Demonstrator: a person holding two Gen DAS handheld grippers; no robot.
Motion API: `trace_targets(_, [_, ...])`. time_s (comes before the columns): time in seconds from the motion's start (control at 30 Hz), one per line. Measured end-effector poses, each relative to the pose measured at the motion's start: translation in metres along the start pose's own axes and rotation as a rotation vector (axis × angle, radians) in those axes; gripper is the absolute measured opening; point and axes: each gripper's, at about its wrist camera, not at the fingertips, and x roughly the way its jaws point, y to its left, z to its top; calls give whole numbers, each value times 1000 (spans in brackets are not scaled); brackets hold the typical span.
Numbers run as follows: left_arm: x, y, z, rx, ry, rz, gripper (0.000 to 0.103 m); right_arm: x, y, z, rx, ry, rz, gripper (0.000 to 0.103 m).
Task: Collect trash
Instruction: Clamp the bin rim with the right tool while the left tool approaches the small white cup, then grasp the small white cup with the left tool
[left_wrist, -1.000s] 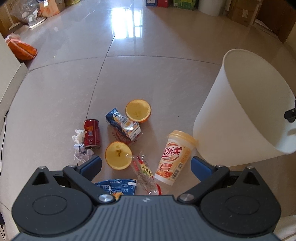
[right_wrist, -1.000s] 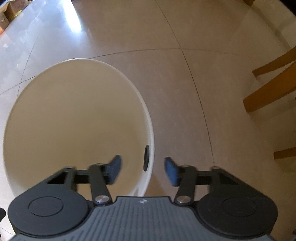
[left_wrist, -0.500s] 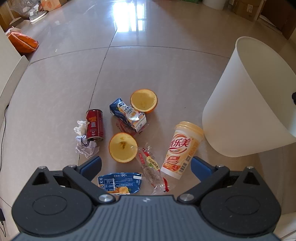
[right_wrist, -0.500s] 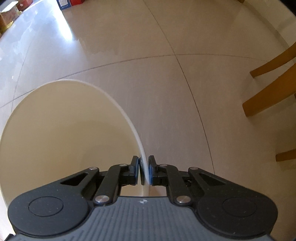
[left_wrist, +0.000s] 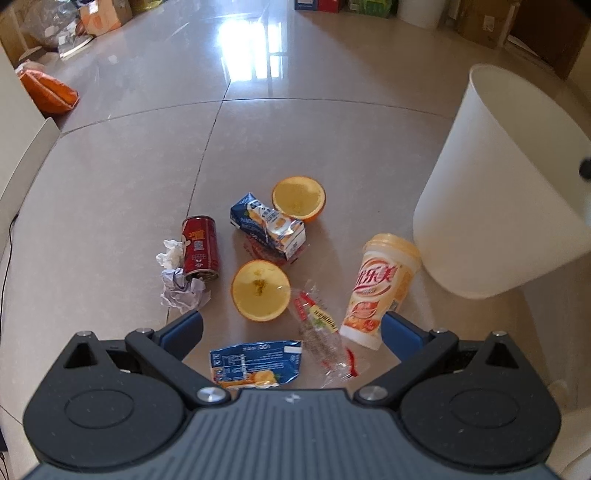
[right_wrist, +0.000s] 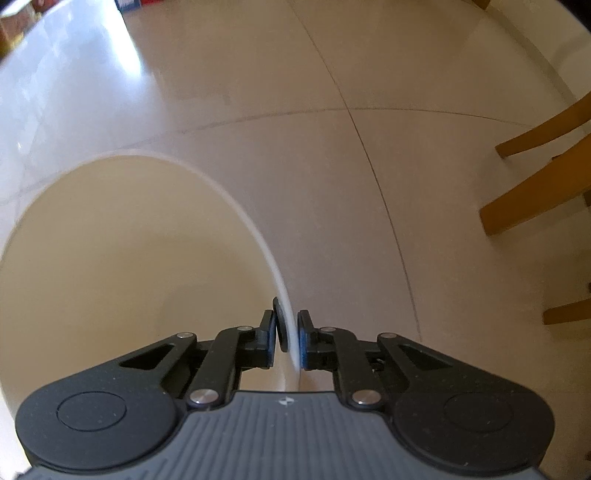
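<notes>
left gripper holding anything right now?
No. The left gripper has its jaws wide apart above the floor litter, with the blue snack wrapper lying untouched between them.

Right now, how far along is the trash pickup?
Done: nothing binned; the white bin looks empty. In hand: right gripper is clamped on the bin's rim; left gripper hangs open over the pile. Left: red can, two orange halves, cup, carton, wrappers, tissue.
</notes>
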Motion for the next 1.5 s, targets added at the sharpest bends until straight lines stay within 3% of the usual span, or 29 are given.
trace_targets(0.1, [6, 1, -8, 39, 5, -25, 102, 0, 2, 5, -2, 10, 0, 15])
trace_targets(0.23, [18, 4, -27, 98, -12, -43, 102, 2, 21, -1, -115, 16, -67, 21])
trace_targets(0.4, [57, 5, -65, 161, 32, -6, 96, 3, 21, -1, -120, 23, -82, 19])
trace_targets(0.5, [80, 8, -85, 134, 95, -29, 85, 3, 20, 1, -111, 30, -78, 19])
trace_targets(0.67, [103, 12, -99, 30, 123, -83, 80, 3, 21, 4, -115, 23, -72, 18])
trace_targets(0.8, [125, 16, -108, -9, 168, -66, 59, 9, 14, 1, -121, 22, -73, 18])
trace_targets(1.13, [147, 21, -120, 41, 204, -45, 51, 9, 15, 2, -120, 22, -73, 18])
trace_targets(1.33, [151, 19, -123, 36, 217, -40, 43, 10, 14, 1, -120, 24, -66, 18])
trace_targets(1.43, [158, 17, -121, 34, 226, -42, 33, 10, 14, 2, -121, 25, -66, 18])
trace_targets(1.5, [158, 17, -120, 40, 223, -43, 34, 10, 13, 2, -118, 26, -63, 18])
